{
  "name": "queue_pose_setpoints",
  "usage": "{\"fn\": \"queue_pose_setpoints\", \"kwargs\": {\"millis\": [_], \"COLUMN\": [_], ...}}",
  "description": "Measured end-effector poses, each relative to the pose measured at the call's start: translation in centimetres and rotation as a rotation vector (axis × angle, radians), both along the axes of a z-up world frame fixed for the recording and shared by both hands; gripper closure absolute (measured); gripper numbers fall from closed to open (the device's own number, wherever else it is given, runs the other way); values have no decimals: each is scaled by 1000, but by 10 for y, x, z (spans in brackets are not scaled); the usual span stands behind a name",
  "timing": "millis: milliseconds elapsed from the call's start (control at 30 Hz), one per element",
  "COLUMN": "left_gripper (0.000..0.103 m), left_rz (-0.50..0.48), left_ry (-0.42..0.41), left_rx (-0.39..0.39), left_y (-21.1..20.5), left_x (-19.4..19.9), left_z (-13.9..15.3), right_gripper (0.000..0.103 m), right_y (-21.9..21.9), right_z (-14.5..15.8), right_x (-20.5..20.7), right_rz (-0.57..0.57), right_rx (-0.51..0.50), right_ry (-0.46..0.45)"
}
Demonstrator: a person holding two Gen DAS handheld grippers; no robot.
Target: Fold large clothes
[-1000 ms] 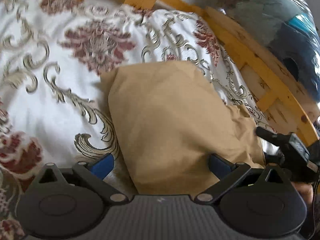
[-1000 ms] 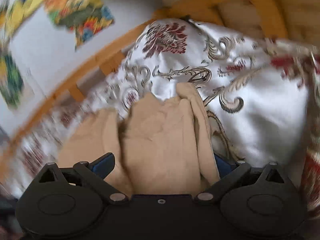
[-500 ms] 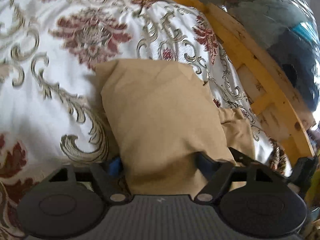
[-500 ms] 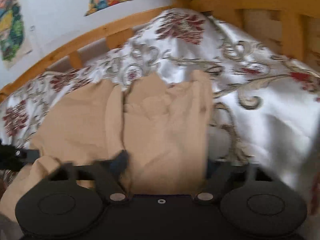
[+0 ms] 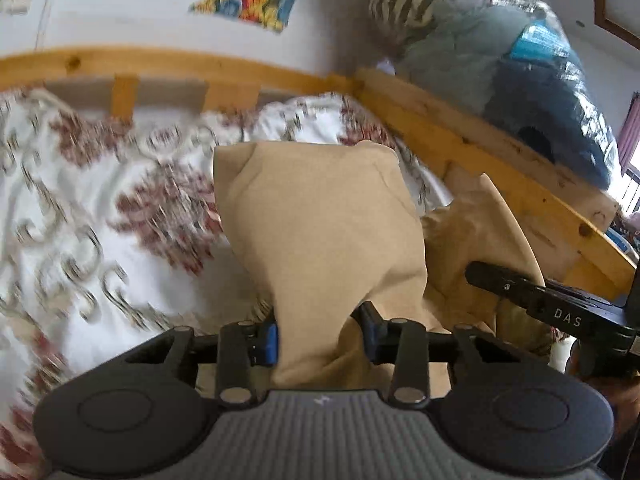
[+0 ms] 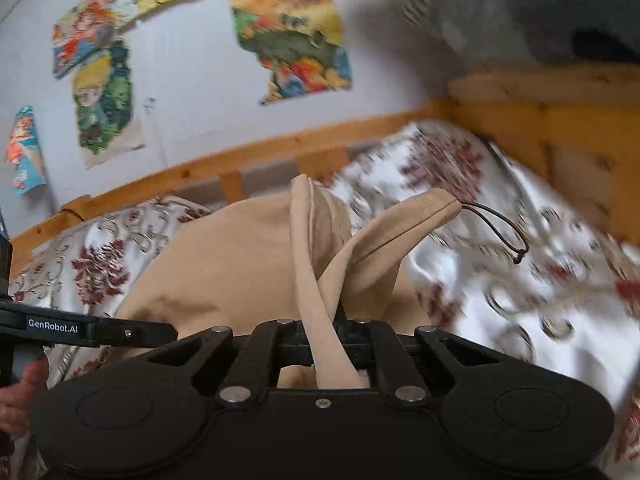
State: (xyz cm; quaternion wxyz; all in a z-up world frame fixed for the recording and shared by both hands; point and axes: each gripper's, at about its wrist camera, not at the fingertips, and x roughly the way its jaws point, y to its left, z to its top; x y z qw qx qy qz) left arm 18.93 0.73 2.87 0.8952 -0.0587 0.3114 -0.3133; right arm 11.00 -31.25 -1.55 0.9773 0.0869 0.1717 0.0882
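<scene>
Left gripper [image 5: 318,338] and right gripper [image 6: 326,344] each clamped on the tan garment [image 5: 320,224] (black drawcord loop dangling) above the bedspread [image 5: 100,220].

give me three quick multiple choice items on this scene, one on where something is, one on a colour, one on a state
1. Where is the black cord loop?
A. at the tip of a fold of the garment
B. on the bed rail
C. on the wall

2. What colour is the garment?
A. blue
B. tan
C. white

3. How is the right gripper?
A. wide open
B. shut on the garment
C. out of view

Answers: 1 A, the loop hangs from the fold's end; 2 B, the cloth is plain tan in both views; 3 B, its fingers pinch a strip of cloth.
</scene>
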Motion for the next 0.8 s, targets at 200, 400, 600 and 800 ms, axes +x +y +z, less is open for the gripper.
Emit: {"fn": "queue_pose_setpoints", "kwargs": {"millis": [200,400,600,800], "left_gripper": [61,56,47,38], "left_rz": [36,180,292,277], "left_ry": [-54,52,102,20], "left_rx": [74,266,279,397], "left_y": [41,60,62,32], "left_x": [17,62,70,58], "left_z": [39,9,-27,-35], "right_gripper": [98,97,87,70], "right_y": [45,87,76,71], "right_z": [23,-8,-51,-68], "right_x": [24,89,125,121], "right_rz": [70,104,64,-13], "right_rx": [33,8,-97,-134], "right_ry": [-98,55,207,223]}}
